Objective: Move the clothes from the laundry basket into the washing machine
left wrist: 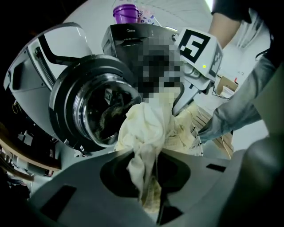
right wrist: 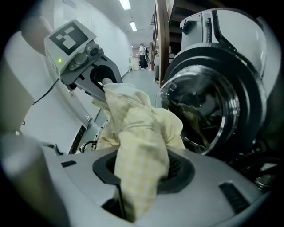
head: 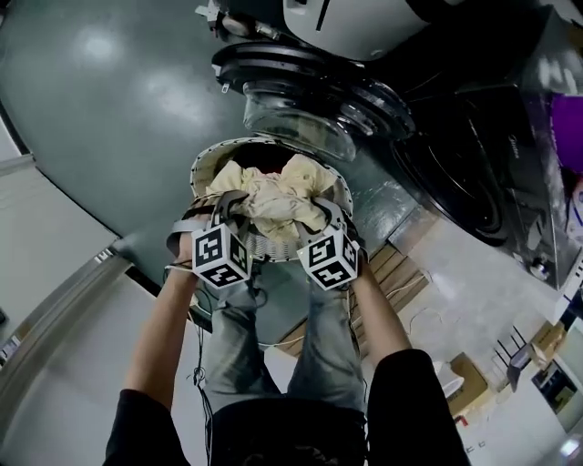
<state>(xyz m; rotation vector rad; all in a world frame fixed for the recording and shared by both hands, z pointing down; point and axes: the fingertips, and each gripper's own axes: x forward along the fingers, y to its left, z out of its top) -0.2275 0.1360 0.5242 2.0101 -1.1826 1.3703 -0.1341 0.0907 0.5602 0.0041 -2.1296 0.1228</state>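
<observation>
A pale yellow cloth hangs bunched between both grippers above the round white laundry basket, which holds more light clothes. My left gripper is shut on the cloth's left side; in the left gripper view the fabric runs down into the jaws of the left gripper. My right gripper is shut on the right side, with the cloth pinched in the right gripper. The washing machine's glass door stands open just beyond the basket, beside the dark drum opening.
A purple cup sits on top of the machine. A wooden pallet and cardboard boxes lie on the floor to the right. The person's jeans-clad legs are below the grippers. A person stands far down the corridor.
</observation>
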